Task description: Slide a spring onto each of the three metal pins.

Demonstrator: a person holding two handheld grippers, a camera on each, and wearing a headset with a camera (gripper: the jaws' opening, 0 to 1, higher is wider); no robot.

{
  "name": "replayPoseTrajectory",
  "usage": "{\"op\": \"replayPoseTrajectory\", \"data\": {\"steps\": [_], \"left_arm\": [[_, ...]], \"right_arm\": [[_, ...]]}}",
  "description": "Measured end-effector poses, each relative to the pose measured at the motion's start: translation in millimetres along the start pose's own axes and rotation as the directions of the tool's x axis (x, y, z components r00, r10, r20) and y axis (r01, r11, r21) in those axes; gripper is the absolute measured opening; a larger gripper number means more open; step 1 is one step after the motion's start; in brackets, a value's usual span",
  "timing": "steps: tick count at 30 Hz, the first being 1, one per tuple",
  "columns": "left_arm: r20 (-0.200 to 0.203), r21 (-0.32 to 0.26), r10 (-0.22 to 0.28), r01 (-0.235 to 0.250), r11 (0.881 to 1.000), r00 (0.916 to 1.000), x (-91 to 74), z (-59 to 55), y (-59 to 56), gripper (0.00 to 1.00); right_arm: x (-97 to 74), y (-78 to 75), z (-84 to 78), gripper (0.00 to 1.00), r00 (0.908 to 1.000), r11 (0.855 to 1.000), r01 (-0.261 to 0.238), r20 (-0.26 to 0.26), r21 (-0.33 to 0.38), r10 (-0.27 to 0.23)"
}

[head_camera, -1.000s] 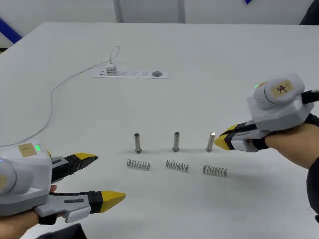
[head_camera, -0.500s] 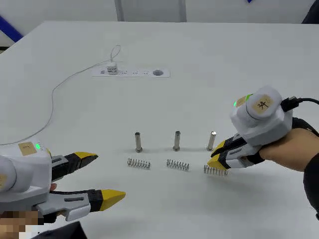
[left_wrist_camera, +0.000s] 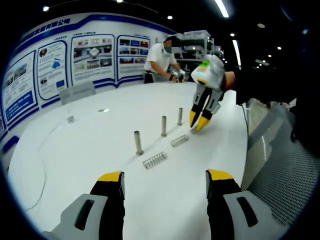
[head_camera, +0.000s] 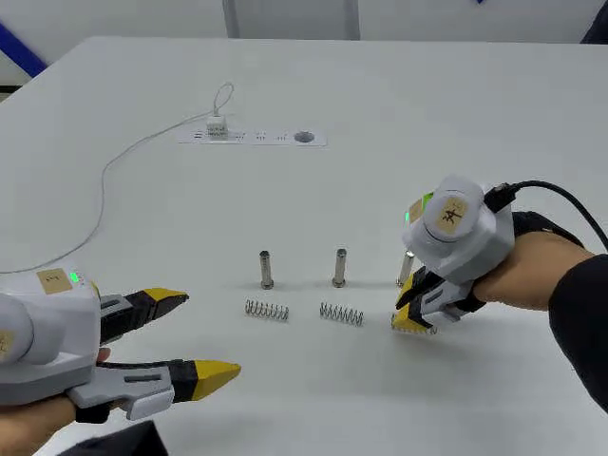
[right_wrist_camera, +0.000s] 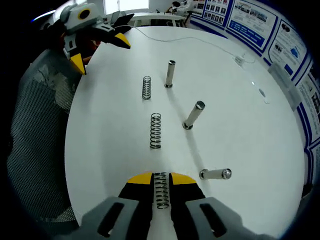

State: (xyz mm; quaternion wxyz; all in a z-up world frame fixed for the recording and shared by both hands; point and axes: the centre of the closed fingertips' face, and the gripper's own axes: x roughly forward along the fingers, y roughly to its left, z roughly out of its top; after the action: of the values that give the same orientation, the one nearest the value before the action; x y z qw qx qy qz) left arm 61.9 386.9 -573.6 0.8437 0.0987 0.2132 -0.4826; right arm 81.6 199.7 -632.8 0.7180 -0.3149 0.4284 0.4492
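Between the yellow tips of the right gripper [right_wrist_camera: 161,180] lies the right spring [right_wrist_camera: 161,192], flat on the table [head_camera: 399,114] and lengthwise along the jaws. The jaws stand narrow, close on both sides of the spring. Whether they already press it, I cannot tell. In the head view this gripper covers most of the spring. Just behind it stands the right pin [head_camera: 408,271], partly hidden by the gripper's body. The middle spring [head_camera: 341,313] and the left spring [head_camera: 266,310] lie in one row with the right spring. Each is just in front of its own pin, the middle pin [head_camera: 340,268] and the left pin [head_camera: 266,270], and both of these are upright. All three springs are on the table, none on a pin yet.

One second ago the right gripper was higher, with its tips beside the top of the right pin. Half a second ago the tips were at the left end of the right spring. Now it has come lower and sits over the spring. The springs and pins have not moved.

The left gripper [head_camera: 201,337] has stayed at the near left part of the table, well apart from the row. Its jaws are spread wide with nothing between them. Far behind the pins lie a power strip [head_camera: 252,138] and its white cable [head_camera: 104,176].
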Motion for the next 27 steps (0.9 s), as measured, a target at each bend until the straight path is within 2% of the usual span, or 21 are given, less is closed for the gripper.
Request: {"op": "replayPoseTrajectory", "data": {"steps": [6,13,20,27], "left_arm": [[0.001,-0.003,0.001,-0.001,1.0,1.0,-0.3,-0.3,0.5,0.67],[-0.001,-0.002,0.001,-0.001,1.0,1.0,-0.3,-0.6,0.4,0.67],[0.0,-0.001,0.002,-0.002,1.0,1.0,-0.5,0.1,0.2,0.67],[-0.001,0.0,0.0,0.0,1.0,1.0,-0.4,0.5,-0.6,0.67]], "right_arm": [[6.2,3.6,-4.2,0.13,0.9987,0.999,-0.023,-0.046,-0.04,0.021],[9.9,4.6,-8.1,0.12,0.9968,0.997,-0.038,-0.072,-0.071,0.032],[8.4,3.9,-8.3,0.12,0.9982,0.997,-0.036,-0.051,-0.061,0.033],[-1.9,0.7,-4.8,0.12,0.9993,1.0,-0.008,0.037,0.013,0.008]]}}
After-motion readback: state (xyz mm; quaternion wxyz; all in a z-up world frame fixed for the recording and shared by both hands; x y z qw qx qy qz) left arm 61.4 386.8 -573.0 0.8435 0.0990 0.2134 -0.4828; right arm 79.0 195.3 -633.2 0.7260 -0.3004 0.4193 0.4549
